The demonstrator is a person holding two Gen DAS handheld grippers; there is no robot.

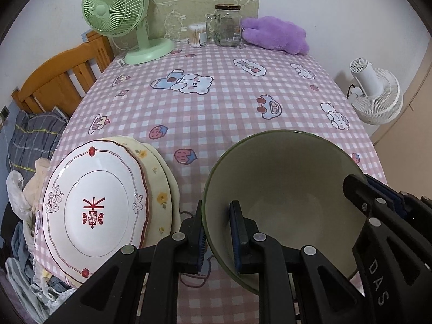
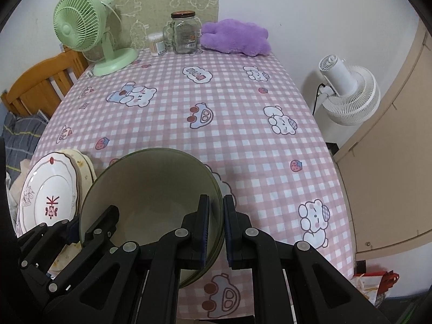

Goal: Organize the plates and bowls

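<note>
Pink checked tablecloth (image 1: 216,102) at the near edge carries the olive-green bowl (image 1: 291,189) just right of the plate stack (image 1: 97,205) — left gripper (image 1: 217,235) and right gripper (image 2: 216,226) each clenched on opposite sides of its rim. Best to lower both sides level, release together, keep clear of the plates. Bowl: empty, glossy, thin-walled, possibly two nested — hard to tell.
</note>
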